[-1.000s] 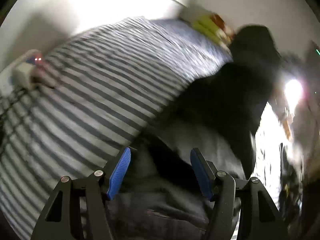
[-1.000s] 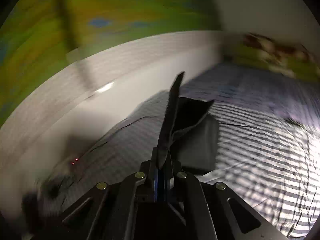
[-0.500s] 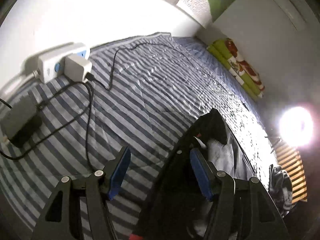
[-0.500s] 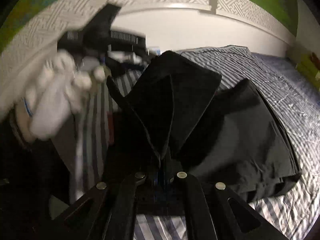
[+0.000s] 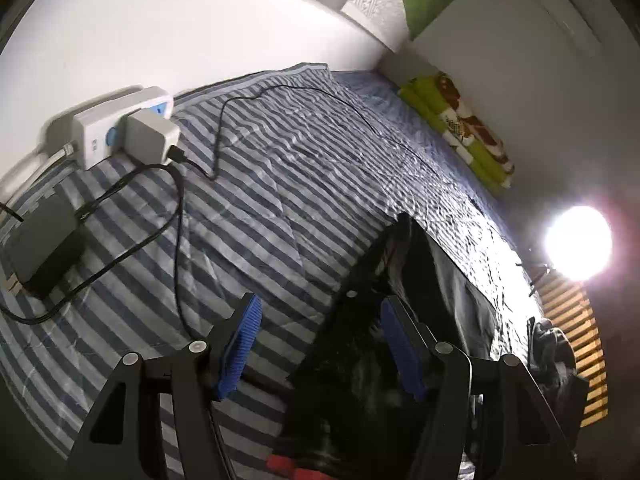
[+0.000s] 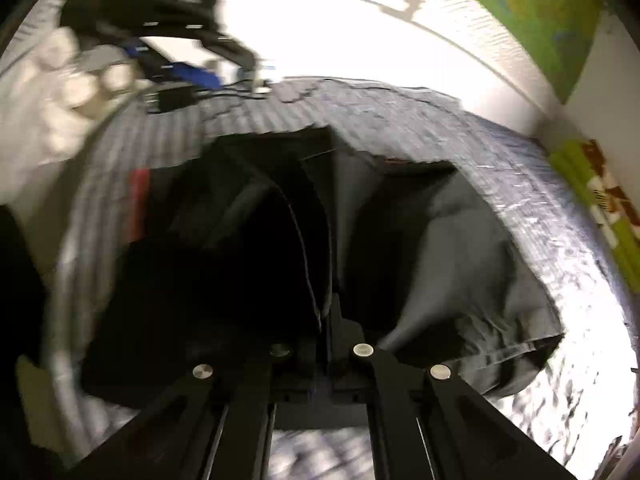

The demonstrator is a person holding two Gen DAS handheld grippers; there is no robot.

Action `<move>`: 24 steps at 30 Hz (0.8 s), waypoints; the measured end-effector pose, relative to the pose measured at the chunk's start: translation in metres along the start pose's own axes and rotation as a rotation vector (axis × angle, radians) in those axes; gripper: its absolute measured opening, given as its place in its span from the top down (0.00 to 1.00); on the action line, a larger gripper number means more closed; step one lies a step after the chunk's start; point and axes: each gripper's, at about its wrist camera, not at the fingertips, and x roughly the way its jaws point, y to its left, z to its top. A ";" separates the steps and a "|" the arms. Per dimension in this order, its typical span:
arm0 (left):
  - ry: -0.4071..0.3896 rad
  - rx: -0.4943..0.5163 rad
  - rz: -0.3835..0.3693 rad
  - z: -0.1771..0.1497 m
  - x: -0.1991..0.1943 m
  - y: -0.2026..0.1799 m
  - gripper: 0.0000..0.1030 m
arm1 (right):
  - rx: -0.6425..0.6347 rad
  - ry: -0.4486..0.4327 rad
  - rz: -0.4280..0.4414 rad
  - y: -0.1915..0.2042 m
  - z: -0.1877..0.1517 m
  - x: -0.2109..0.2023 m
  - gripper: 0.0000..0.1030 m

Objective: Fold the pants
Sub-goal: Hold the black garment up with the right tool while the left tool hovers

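Black pants [image 6: 460,248] lie bunched on the striped bedsheet [image 5: 248,208]. In the right wrist view my right gripper [image 6: 326,316] is shut on a raised fold of the pants, which stands up from its fingertips. My left gripper [image 5: 320,344] is open above the bed. Its right blue pad [image 5: 400,348] hangs over the pants' edge [image 5: 352,368] and its left pad over bare sheet, neither pressing cloth. The right wrist view shows the left gripper [image 6: 176,68], blurred at top left, held by a white-gloved hand [image 6: 68,80]. A red tag [image 6: 138,200] marks the pants' left side.
A white power strip with a charger [image 5: 124,132], a black adapter [image 5: 40,248] and loose cables [image 5: 176,220] lie on the sheet by the wall at left. A folded green blanket [image 5: 456,120] sits at the far end. A bright lamp [image 5: 578,242] glares at right.
My right gripper swung down towards the bed with the pants fold in it, and the cloth now spreads lower. The left gripper moved off the pants towards the power strip, then held still.
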 end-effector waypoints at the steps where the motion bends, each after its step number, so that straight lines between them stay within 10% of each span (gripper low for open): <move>1: 0.000 0.002 0.002 0.000 0.000 -0.002 0.36 | 0.011 -0.001 -0.040 -0.008 0.003 0.004 0.97; 24: 0.166 0.230 0.046 -0.025 0.069 -0.053 0.21 | 0.017 -0.012 -0.006 -0.013 -0.036 -0.025 0.87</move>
